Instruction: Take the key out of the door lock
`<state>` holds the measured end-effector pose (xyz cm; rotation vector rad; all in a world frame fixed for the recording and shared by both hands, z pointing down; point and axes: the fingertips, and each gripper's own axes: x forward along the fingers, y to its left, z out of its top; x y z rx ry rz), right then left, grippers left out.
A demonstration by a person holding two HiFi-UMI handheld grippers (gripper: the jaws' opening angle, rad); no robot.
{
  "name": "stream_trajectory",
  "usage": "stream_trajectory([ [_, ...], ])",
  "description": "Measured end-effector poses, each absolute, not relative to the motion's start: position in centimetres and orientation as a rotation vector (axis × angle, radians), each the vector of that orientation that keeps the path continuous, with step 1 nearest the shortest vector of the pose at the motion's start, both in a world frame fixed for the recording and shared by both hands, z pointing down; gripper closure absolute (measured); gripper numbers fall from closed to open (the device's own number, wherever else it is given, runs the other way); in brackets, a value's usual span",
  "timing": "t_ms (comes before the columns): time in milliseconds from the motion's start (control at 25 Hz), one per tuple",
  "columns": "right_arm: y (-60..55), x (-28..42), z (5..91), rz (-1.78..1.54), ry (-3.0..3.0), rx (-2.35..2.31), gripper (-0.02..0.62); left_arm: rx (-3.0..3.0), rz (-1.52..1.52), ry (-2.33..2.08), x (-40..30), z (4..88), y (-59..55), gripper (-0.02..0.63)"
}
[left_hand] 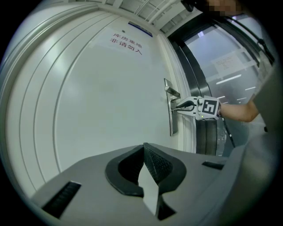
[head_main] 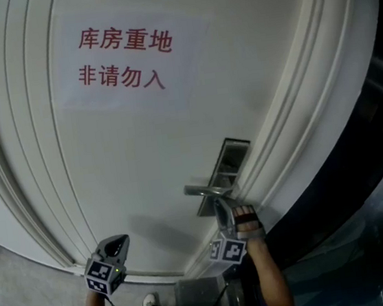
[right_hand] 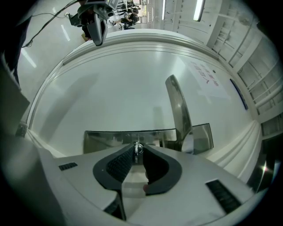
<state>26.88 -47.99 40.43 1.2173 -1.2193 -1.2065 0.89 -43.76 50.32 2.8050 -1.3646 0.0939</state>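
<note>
Key (right_hand: 138, 148) is the small bright bit pinched at the very tips of my right gripper (head_main: 221, 211), whose jaws are closed on its head. It sits at the steel plate (right_hand: 101, 140) on the door (head_main: 144, 161), just beside where the handle (right_hand: 179, 110) springs from that plate. I can't see the shank, since the jaw pads and the plate hide it. With the tips hard up against the plate, I judge the key is in the lock and not yet out.

What matters for the pull is the axis. The key looks to run straight into the door, in line with my right jaws, so the way out should be straight back along that line, away from the plate. Any sideways lean would likely bind it in the cylinder. The handle stands close to the jaws, so I would keep the retreat square and not swing toward it.

My left gripper (left_hand: 144, 150) hangs low and well apart from the lock, with its jaws together and nothing between them. The right one is the nearer by far and has the grip, so this move is its job alone.
</note>
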Motion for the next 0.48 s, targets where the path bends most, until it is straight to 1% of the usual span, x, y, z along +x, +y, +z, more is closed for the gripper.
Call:
stream_trajectory([
  [200, -48.16, 26.50, 40.17, -1.209, -1.217, 1.221, 0.523, 2.800, 0.096, -1.371, 0.77, 50.42, -44.15, 0.597],
  [240, -48.16, 26.53, 40.15, -1.213, -1.210, 1.224, 0.532, 2.800, 0.096, -1.371, 0.76, 50.42, -44.19, 0.598],
  [280, -48.17, 26.59, 40.16, -1.217, -1.200, 1.225, 0.564, 2.800, 0.096, -1.370, 0.75, 50.41, -44.21, 0.598],
  [480, -48.12, 26.60, 40.18, -1.225, -1.175, 1.226, 0.572, 2.798, 0.098, -1.364, 0.72, 50.56, -44.09, 0.598],
])
